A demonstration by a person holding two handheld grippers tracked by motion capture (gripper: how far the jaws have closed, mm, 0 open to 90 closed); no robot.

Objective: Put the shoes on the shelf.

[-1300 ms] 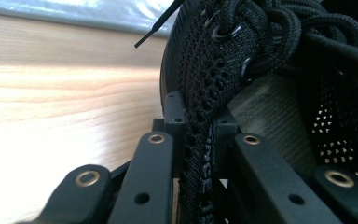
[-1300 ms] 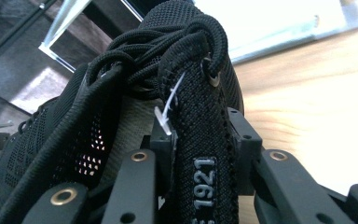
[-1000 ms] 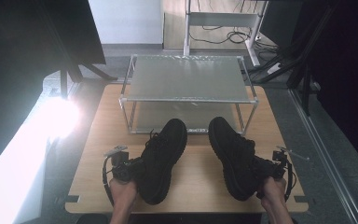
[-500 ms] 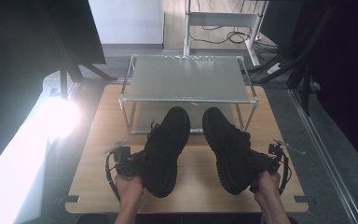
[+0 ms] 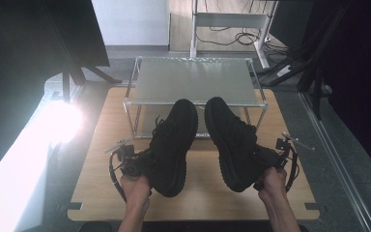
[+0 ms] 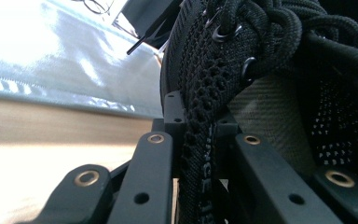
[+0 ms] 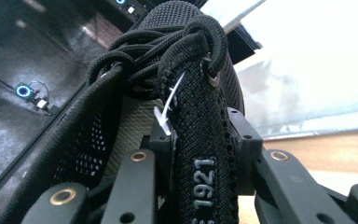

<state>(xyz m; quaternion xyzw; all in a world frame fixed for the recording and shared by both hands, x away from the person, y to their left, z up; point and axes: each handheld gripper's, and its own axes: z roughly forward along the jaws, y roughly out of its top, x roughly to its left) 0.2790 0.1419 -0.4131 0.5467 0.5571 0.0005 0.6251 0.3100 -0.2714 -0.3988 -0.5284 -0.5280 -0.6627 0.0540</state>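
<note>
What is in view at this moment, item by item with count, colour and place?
shoes: 2, black, one in each tool, toes toward the rack; left shoe, right shoe
rack: 1, silver wire frame with grey shelf, far side of the table
table: 1, light wood, under everything
desk frame: 1, white, on the floor beyond
left tool: 1, black, shut on the left shoe's collar
right tool: 1, black, shut on the right shoe's collar

The right shoe (image 7: pixel 200 140) bears the white number "1921" on the edge of its collar, just below the small white plastic tag (image 7: pixel 168 109). The left shoe (image 6: pixel 200 140) has dark raised letters along its collar edge, too faint to read for certain.
</note>
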